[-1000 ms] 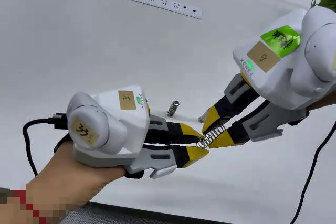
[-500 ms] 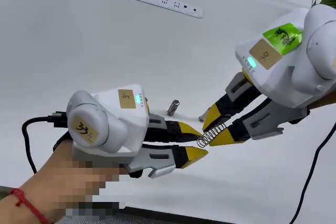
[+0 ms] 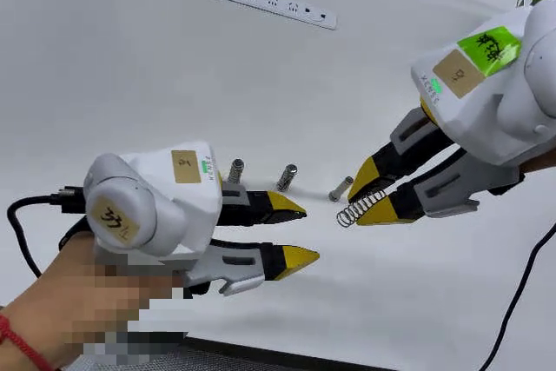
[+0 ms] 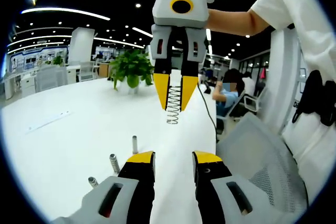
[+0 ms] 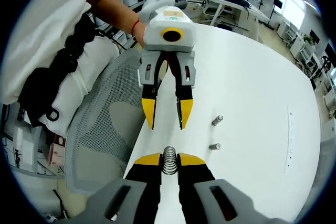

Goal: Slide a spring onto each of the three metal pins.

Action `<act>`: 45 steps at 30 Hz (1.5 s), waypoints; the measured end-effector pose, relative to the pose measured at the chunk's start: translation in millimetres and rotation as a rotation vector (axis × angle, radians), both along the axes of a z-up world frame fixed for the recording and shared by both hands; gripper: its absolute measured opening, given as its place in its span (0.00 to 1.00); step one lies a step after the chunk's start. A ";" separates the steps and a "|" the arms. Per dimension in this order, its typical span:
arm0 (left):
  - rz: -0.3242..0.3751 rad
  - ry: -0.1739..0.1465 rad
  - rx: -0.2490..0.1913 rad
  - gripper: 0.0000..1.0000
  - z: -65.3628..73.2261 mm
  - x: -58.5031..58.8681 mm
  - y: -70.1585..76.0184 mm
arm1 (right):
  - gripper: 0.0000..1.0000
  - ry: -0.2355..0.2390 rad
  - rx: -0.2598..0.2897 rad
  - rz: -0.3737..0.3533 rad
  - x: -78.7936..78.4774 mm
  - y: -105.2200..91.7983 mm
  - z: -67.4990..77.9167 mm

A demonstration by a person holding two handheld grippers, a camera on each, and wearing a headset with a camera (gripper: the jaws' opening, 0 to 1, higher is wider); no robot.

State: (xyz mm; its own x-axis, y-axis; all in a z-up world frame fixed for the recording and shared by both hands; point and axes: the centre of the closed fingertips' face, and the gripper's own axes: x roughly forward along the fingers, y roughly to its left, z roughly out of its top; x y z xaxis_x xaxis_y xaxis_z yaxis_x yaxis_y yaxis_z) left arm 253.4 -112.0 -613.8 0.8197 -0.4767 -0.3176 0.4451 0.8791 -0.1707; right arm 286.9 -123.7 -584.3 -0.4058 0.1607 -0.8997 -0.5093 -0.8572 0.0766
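Right gripper [image 3: 367, 206] clamped on a spring [image 3: 353, 212], left gripper [image 3: 307, 232] spread open — empty, three metal pins [image 3: 286, 177] on table [image 3: 130, 67]

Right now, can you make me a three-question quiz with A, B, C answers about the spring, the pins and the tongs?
1. How many metal pins are on the white table?
A) one
B) three
C) five

2. Where is the spring?
A) on a pin
B) flat on the table
C) between the right tongs

3. How are the left tongs?
A) open and empty
B) shut on a spring
C) shut on a pin

Answers:
1 B: the head view shows three pins side by side.
2 C: the yellow tips pinch it.
3 A: there is a gap between their tips, with nothing in it.
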 end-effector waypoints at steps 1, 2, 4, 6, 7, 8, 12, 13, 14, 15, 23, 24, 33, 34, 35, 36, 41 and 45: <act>0.000 0.006 0.015 0.31 -3.0 -2.3 2.5 | 0.12 -0.007 0.003 -0.012 3.4 1.0 -0.9; 0.001 0.013 0.029 0.32 -5.9 -4.6 5.2 | 0.12 -0.016 0.006 -0.025 7.4 2.0 -1.8; 0.012 0.020 0.039 0.35 -9.0 -8.4 11.9 | 0.12 -0.039 0.015 -0.057 18.0 4.8 -4.2; 0.021 0.016 0.051 0.39 -9.5 -12.0 18.8 | 0.12 -0.056 0.018 -0.085 26.3 7.4 -6.9; 0.027 0.018 0.054 0.41 -9.8 -13.2 21.5 | 0.12 -0.062 0.018 -0.097 29.3 8.2 -8.0; 0.034 0.021 0.060 0.42 -10.9 -15.1 25.8 | 0.12 -0.073 0.019 -0.107 34.3 9.2 -9.5; 0.066 0.029 0.063 0.49 -13.2 -20.1 38.9 | 0.12 -0.099 0.019 -0.150 48.3 12.4 -14.2; 0.073 0.026 0.059 0.52 -13.2 -21.6 42.0 | 0.12 -0.109 0.020 -0.163 53.9 13.8 -17.0; 0.080 0.023 0.060 0.54 -12.7 -22.4 44.0 | 0.12 -0.116 0.020 -0.170 57.1 14.5 -18.8; 0.084 0.022 0.060 0.56 -12.5 -23.2 45.8 | 0.12 -0.122 0.019 -0.177 59.7 15.3 -20.3; 0.098 0.027 0.059 0.65 -15.6 -28.8 58.0 | 0.12 -0.159 0.004 -0.221 80.9 22.2 -35.5; 0.098 0.028 0.058 0.65 -16.1 -29.1 58.9 | 0.12 -0.161 0.003 -0.224 82.5 23.2 -37.1; 0.112 0.023 0.031 0.73 -18.5 -28.2 65.4 | 0.12 -0.175 -0.026 -0.241 92.8 30.4 -57.5; 0.111 0.023 0.027 0.73 -18.8 -28.2 65.4 | 0.12 -0.175 -0.030 -0.243 93.2 30.6 -59.7; 0.111 0.025 0.023 0.73 -19.3 -28.1 65.1 | 0.12 -0.179 -0.035 -0.242 95.2 31.3 -63.9; 0.110 0.023 0.023 0.74 -19.0 -27.9 64.6 | 0.12 -0.183 -0.037 -0.241 96.2 31.8 -66.0; 0.116 0.021 0.017 0.75 -19.5 -27.6 66.3 | 0.12 -0.185 -0.049 -0.249 97.6 34.8 -74.2; 0.117 0.024 0.009 0.76 -20.9 -27.7 65.8 | 0.12 -0.189 -0.062 -0.249 99.9 36.1 -82.5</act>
State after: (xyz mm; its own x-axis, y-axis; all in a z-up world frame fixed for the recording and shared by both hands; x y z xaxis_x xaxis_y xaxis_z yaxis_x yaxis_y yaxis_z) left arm 225.8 -46.2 -634.7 0.8617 -0.3751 -0.3416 0.3349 0.9264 -0.1724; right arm 386.8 -87.6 -666.7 -0.1860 0.1770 -0.9665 -0.7130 -0.7011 0.0088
